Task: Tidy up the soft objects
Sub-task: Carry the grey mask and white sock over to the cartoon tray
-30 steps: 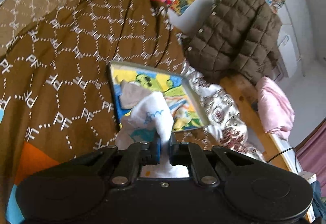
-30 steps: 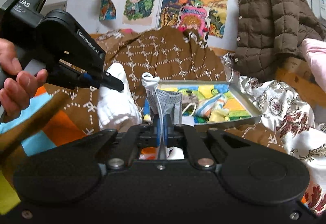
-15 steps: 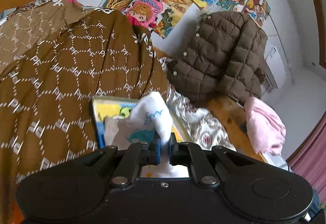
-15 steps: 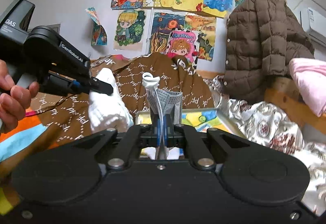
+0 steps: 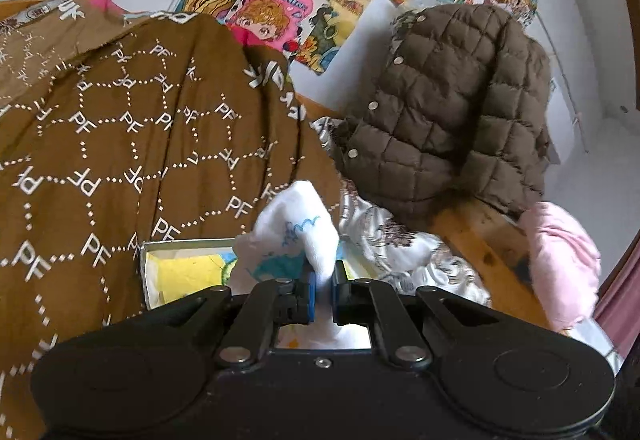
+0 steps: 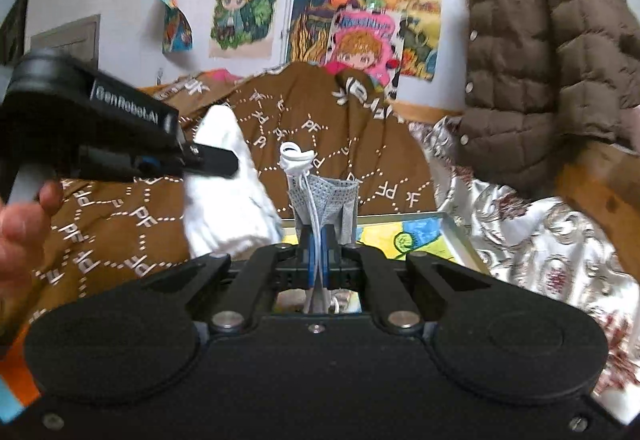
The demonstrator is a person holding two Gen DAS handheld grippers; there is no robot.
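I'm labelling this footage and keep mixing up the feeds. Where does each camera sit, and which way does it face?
Left wrist: on the left gripper, looking along its fingers, shut on a white sock, toward the brown blanket; no hand shows.
Right wrist: on the right gripper, shut on a grey mask; the left gripper and a hand show.
Shared: sock, tray, quilted jacket, posters.
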